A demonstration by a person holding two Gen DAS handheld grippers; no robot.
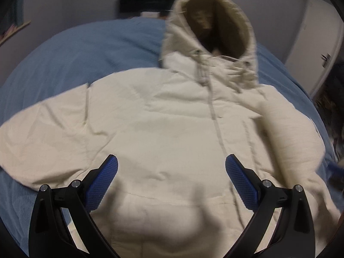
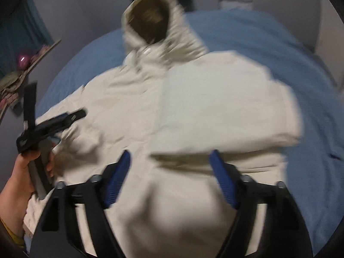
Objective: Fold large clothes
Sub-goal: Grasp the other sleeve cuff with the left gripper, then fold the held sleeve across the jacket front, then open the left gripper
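The cream hooded jacket (image 1: 163,116) lies front up on the blue bed (image 1: 81,49), hood toward the far wall. In the right wrist view its right sleeve (image 2: 225,111) is already folded in across the chest; the left sleeve (image 1: 43,129) is spread out to the left. The other sleeve and the lengthwise folds look left to do.

The left gripper (image 1: 171,169) hovers over the hem, jaws wide apart and empty. The right gripper (image 2: 171,167) hangs above the folded sleeve, jaws wide, holding nothing.

A door (image 1: 311,43) stands at the right, a cluttered shelf (image 2: 28,64) at the left; nothing blocks the jacket.
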